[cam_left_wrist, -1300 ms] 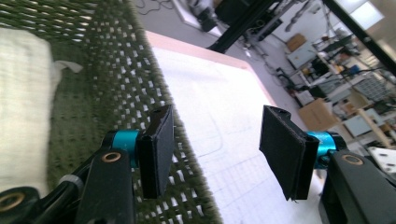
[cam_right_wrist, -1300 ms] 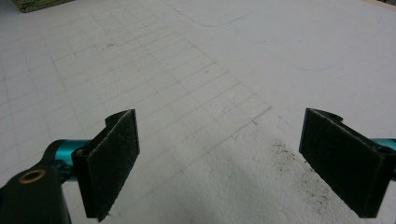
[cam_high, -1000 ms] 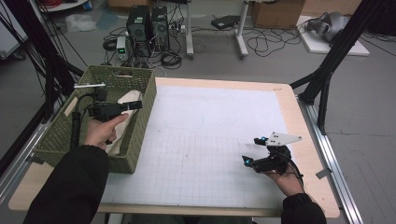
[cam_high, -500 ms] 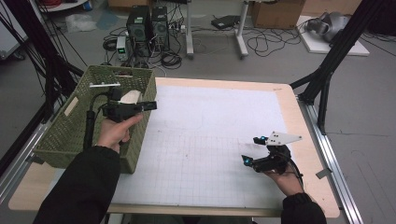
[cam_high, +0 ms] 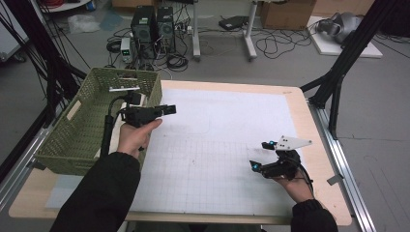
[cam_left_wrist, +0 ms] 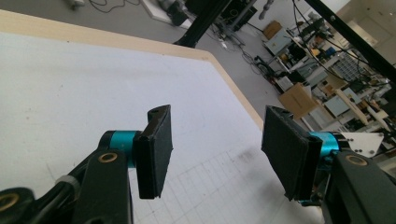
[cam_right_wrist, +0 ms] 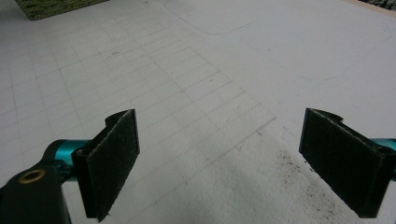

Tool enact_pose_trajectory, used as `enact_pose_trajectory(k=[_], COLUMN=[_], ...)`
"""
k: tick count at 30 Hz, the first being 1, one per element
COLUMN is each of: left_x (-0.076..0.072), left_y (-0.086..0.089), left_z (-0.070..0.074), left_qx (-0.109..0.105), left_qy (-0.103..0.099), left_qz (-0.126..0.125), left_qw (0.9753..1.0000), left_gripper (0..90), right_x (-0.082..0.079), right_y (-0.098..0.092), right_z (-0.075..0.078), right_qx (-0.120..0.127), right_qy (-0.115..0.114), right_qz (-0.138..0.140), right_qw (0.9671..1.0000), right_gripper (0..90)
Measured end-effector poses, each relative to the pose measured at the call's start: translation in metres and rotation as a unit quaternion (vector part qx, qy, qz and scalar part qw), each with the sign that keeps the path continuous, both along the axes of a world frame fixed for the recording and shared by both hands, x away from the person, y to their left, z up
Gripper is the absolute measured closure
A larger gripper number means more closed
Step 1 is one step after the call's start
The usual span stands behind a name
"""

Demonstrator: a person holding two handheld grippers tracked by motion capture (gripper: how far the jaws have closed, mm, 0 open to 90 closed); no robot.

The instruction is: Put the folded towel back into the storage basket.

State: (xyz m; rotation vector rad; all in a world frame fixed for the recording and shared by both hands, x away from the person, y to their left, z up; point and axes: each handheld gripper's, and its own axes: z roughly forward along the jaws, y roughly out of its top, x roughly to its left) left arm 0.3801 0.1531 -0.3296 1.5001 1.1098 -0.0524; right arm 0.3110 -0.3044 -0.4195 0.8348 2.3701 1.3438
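Observation:
My left gripper [cam_high: 168, 109] hangs over the right rim of the green wicker basket [cam_high: 72, 130], pointing right over the white grid mat [cam_high: 217, 125]. In the left gripper view the left gripper [cam_left_wrist: 215, 151] is open, with nothing between its black pads, only the mat and the table's far corner beyond. My right gripper [cam_high: 259, 154] rests low over the mat near the front right. In the right gripper view its pads [cam_right_wrist: 114, 158] stand wide apart over bare, slightly smudged mat, so the right gripper [cam_right_wrist: 219, 163] is open and empty.
The basket takes up the table's left side, and its corner [cam_right_wrist: 56, 7] shows in the right gripper view. A pale item [cam_high: 114, 141] lies inside, mostly hidden by the hand. Black frame posts [cam_high: 338, 72] stand at the right; computers and cables [cam_high: 154, 29] sit on the floor behind.
The left hand has carried its gripper up out of the basket and to the right, over the basket's right rim. The right gripper has stayed in place.

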Motion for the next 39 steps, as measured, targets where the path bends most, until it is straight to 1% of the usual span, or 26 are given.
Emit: enact_pose_trajectory(k=[1,2,4,6,8,9,10,12,15,18,21,23,24,26,28,30,31,33,36,37,39], left_x=[0.0,0.0,0.0,0.0,0.001,0.001,0.001,0.002,0.001,0.0,0.0,-0.001,-0.001,-0.002,-0.003,-0.004,-0.004,-0.005,-0.007,-0.007,-0.009], left_y=[-0.002,-0.006,-0.011,-0.017,-0.022,-0.025,-0.028,-0.033,-0.041,-0.049,-0.055,-0.058,-0.06,-0.063,-0.067,-0.071,-0.072,-0.074,-0.075,-0.075,-0.077], left_z=[-0.001,-0.001,-0.001,-0.003,-0.004,-0.005,-0.005,-0.006,-0.008,-0.01,-0.013,-0.015,-0.016,-0.016,-0.017,-0.018,-0.019,-0.022,-0.028,-0.03,-0.032], left_qx=[-0.003,-0.006,-0.007,-0.008,-0.008,-0.007,-0.005,-0.008,-0.005,0.011,0.018,0.02,0.02,0.025,0.021,0.027,0.025,0.024,0.025,0.028,0.034], left_qy=[0.0,-0.001,-0.006,-0.006,-0.004,-0.003,-0.005,-0.004,-0.006,-0.008,-0.006,-0.009,-0.008,-0.01,-0.01,-0.015,-0.011,-0.015,-0.013,-0.01,-0.013], left_qz=[0.0,0.006,0.013,0.02,0.016,0.019,0.023,0.023,0.026,0.032,0.029,0.033,0.034,0.035,0.032,0.033,0.031,0.036,0.041,0.04,0.04], left_qw=[1.0,1.0,0.9999,0.9998,0.9998,0.9998,0.9997,0.9997,0.9996,0.9994,0.9994,0.9992,0.9992,0.999,0.9992,0.999,0.9991,0.9989,0.9988,0.9988,0.9985], left_gripper=[43.0,43.0,43.1,43.2,43.6,43.5,43.2,43.3,43.4,43.3,43.2,43.2,43.1,43.0,43.0,42.9,42.9,42.9,42.9,42.9,42.7], right_x=[0.0,0.0,0.0,0.0,0.001,0.0,0.001,0.001,0.001,0.001,0.001,0.001,0.001,0.002,0.002,0.003,0.003,0.003,0.004,0.004,0.004], right_y=[0.0,0.0,0.0,0.0,0.0,0.0,-0.001,-0.001,-0.001,-0.002,-0.003,-0.003,-0.003,-0.003,-0.004,-0.004,-0.004,-0.005,-0.007,-0.007,-0.007], right_z=[0.0,0.0,0.0,0.0,0.0,0.0,0.0,0.0,0.0,0.0,0.0,0.0,0.0,0.0,0.001,0.001,0.002,0.004,0.005,0.005,0.005], right_qx=[0.001,0.001,0.001,0.001,0.002,0.003,0.002,0.004,0.004,0.005,0.007,0.008,0.008,0.009,0.008,0.01,0.011,0.014,0.018,0.018,0.018], right_qy=[0.001,0.001,0.001,0.001,0.001,0.003,0.001,0.002,0.002,0.003,0.001,0.005,0.003,0.003,0.002,0.001,-0.001,-0.001,-0.002,-0.003,-0.001], right_qz=[-0.001,0.0,0.0,0.001,0.001,0.0,-0.001,-0.001,0.0,0.0,-0.001,-0.002,-0.001,-0.001,-0.002,0.0,0.0,-0.003,-0.004,-0.005,-0.003], right_qw=[1.0,1.0,1.0,1.0,1.0,1.0,1.0,1.0,1.0,1.0,1.0,1.0,1.0,1.0,1.0,0.9999,0.9999,0.9999,0.9998,0.9998,0.9998], right_gripper=[11.4,11.4,11.5,11.4,11.4,11.4,11.5,11.4,11.5,11.5,11.5,11.4,11.4,11.4,11.4,11.5,11.5,11.4,11.4,11.4,11.4])
